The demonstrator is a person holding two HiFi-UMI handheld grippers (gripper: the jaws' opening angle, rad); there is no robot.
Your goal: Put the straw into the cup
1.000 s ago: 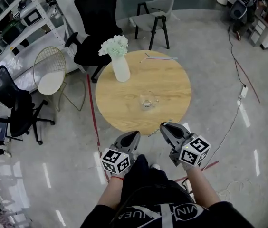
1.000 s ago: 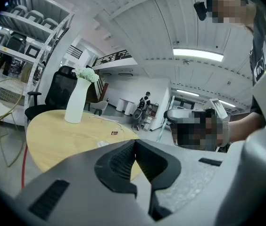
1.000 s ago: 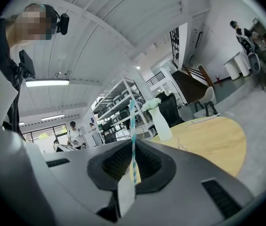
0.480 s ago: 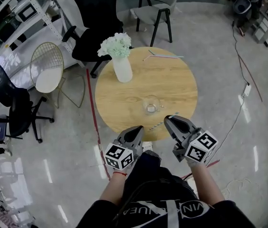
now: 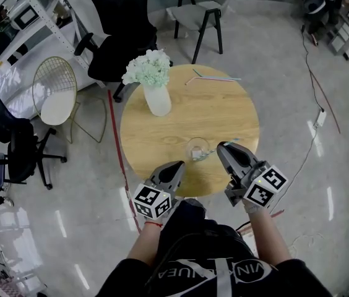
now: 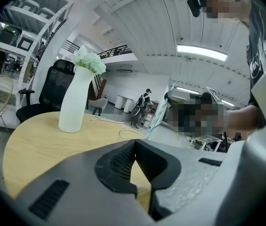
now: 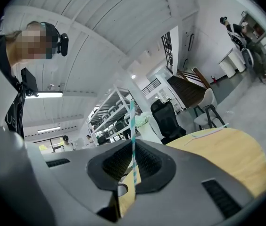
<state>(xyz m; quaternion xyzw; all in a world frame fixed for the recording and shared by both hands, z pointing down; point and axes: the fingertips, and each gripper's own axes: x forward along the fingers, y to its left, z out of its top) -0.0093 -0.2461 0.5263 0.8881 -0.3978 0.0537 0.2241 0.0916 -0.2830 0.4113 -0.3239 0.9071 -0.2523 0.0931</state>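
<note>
A clear glass cup [image 5: 196, 148] stands on the round wooden table [image 5: 224, 113], near its front edge. My right gripper [image 5: 223, 148] is shut on a teal-and-white striped straw [image 7: 132, 126] that stands upright between its jaws. In the head view the straw [image 5: 207, 154] slants left, and its end lies at the cup's right rim. My left gripper [image 5: 178, 166] hovers at the table's front edge, left of the cup, with its jaws shut and nothing in them. In the left gripper view the cup's rim [image 6: 132, 133] shows just past the jaws.
A white vase of pale flowers [image 5: 156, 98] stands at the table's back left. Two more straws [image 5: 216, 78] lie at the far edge. Black office chairs [image 5: 114, 48], a wire chair [image 5: 56, 101] and a grey chair [image 5: 204, 5] ring the table; cables [image 5: 315, 88] cross the floor at right.
Both grippers have moved forward, over the table's front edge. The held straw's end has travelled from off the table's edge to the cup's rim.
</note>
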